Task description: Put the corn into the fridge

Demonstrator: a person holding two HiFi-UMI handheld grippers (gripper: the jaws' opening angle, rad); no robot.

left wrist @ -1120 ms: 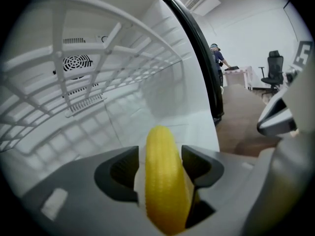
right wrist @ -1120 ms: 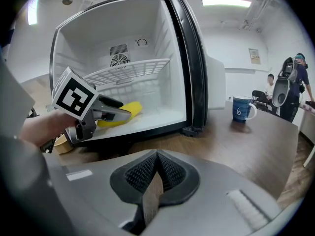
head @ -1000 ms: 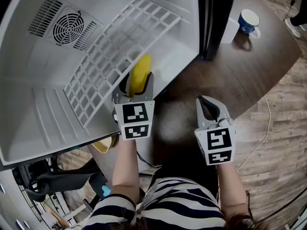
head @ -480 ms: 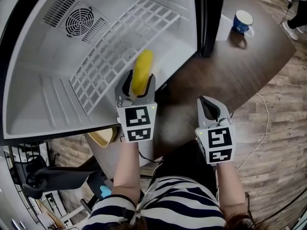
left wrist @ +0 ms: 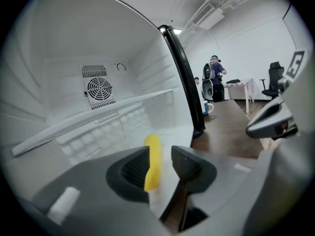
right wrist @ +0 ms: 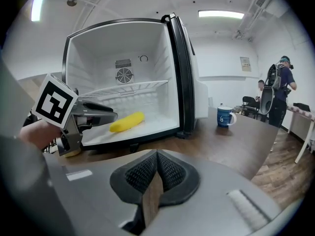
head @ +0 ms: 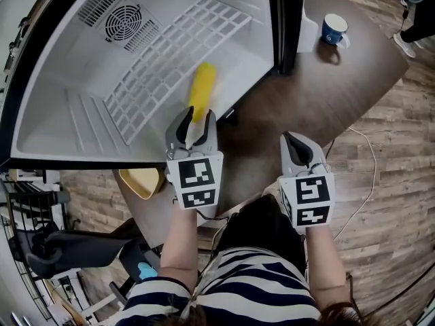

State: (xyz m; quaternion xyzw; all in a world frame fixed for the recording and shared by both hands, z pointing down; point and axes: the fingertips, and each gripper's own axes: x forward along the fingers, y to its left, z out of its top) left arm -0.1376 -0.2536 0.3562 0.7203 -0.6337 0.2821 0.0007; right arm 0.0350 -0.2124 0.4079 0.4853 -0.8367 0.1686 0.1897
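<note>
The corn (head: 202, 90), a plain yellow cob, lies on the white floor of the open fridge (head: 61, 121), just inside its front edge. My left gripper (head: 194, 129) is open right behind the corn's near end. In the left gripper view the corn (left wrist: 153, 154) shows through the gap of the left gripper (left wrist: 160, 163), touching neither pad. The right gripper view has the corn (right wrist: 127, 122) flat on the fridge floor with the left gripper (right wrist: 101, 116) beside it. My right gripper (head: 298, 149) hovers over the dark table, shut and empty (right wrist: 156, 173).
A white wire shelf (head: 170, 53) spans the fridge above the corn. The black fridge door edge (head: 285, 19) stands to the right. A blue mug (head: 333, 29) sits on the brown table (head: 340, 87). A yellow bowl (head: 143, 180) is below the fridge's front. People stand far off (right wrist: 281, 87).
My left gripper has let go of the corn and drawn back toward me. The corn stays on the fridge floor. The right gripper has hardly moved.
</note>
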